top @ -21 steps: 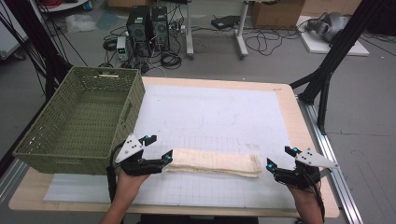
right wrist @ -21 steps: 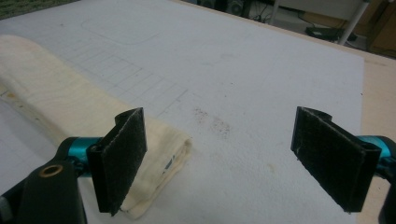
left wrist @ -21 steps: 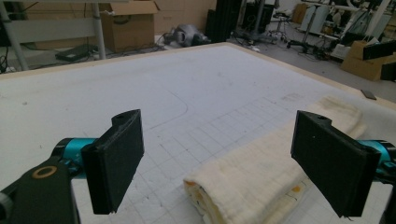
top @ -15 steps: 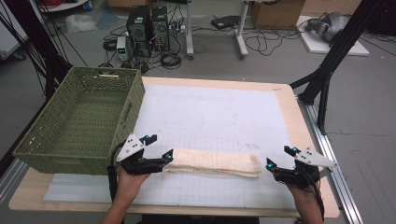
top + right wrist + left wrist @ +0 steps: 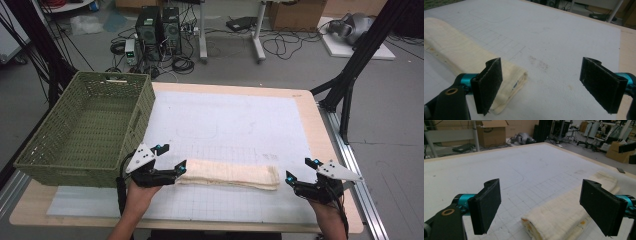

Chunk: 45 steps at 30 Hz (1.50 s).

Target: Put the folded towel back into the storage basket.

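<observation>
The rolled cream towel lies lengthwise near the front edge of the white grid mat, its layers showing at the near end in the left gripper view. Its far end there runs off toward the right jaw and is partly covered by it. In the right gripper view the towel comes in from the upper left, its far tip cut by the frame edge, its near corner tucked behind the left jaw.

At the towel's left end sits the left gripper, jaws spread wide, released, nothing clamped; the roll's end lies between and just ahead of the pads, and whether the lower pad brushes the cloth is hard to tell from above. At the other end the right gripper is just beside the towel, apart from it, jaws also wide and holding nothing.

The person's forearms are cut off by the bottom of the high view. Left of the mat stands the green woven basket, its near wall hiding part of its floor. Beyond the table, cables and computer towers clutter the floor, too small to sort out.
</observation>
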Tool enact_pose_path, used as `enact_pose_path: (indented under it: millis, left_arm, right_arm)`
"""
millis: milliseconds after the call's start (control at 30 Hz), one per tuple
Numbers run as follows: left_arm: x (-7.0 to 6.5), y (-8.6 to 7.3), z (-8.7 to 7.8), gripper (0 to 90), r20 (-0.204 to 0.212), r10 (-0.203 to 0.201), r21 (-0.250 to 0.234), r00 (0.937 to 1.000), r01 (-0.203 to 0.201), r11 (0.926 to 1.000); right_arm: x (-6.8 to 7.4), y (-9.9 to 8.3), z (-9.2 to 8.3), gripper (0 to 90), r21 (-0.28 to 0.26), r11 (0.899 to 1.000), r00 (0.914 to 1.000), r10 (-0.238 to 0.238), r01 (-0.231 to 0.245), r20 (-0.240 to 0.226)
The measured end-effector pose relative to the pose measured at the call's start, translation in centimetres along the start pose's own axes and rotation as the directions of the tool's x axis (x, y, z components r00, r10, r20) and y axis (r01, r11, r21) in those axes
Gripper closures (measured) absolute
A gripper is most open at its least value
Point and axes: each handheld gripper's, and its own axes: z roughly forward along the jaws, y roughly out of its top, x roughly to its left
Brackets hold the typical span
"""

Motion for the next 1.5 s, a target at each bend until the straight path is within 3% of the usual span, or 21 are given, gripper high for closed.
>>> enact_pose_path:
  millis: [600, 767, 1133, 1500]
  left_arm:
    - [-0.1, 0.0, -0.1, 17.4, 0.004, -0.003, 0.014, 1.0, 0.003, 0.9999]
    - [-0.2, -0.2, 0.3, 17.0, 0.009, -0.023, 0.037, 0.9997, 0.023, 0.999]
    - [-0.2, -1.0, 1.4, 19.9, 0.008, -0.065, 0.159, 0.9978, 0.063, 0.9853]
    - [-0.3, -1.7, 2.3, 23.1, 0.03, -0.09, 0.228, 0.9955, 0.081, 0.9704]
  right_arm:
    - [0.4, 0.1, 0.3, 16.9, 0.01, 1.0, 0.9999, -0.006, 0.006, -0.015]
    - [0.4, 0.1, 0.3, 17.0, 0.007, 1.0, 0.9999, -0.009, 0.009, -0.015]
    - [0.4, 0.0, 0.3, 17.0, 0.016, 1.0, 0.9998, -0.013, 0.013, -0.015]
    - [0.5, 0.0, 0.4, 17.1, 0.022, 1.0, 0.9997, -0.015, 0.016, -0.02]
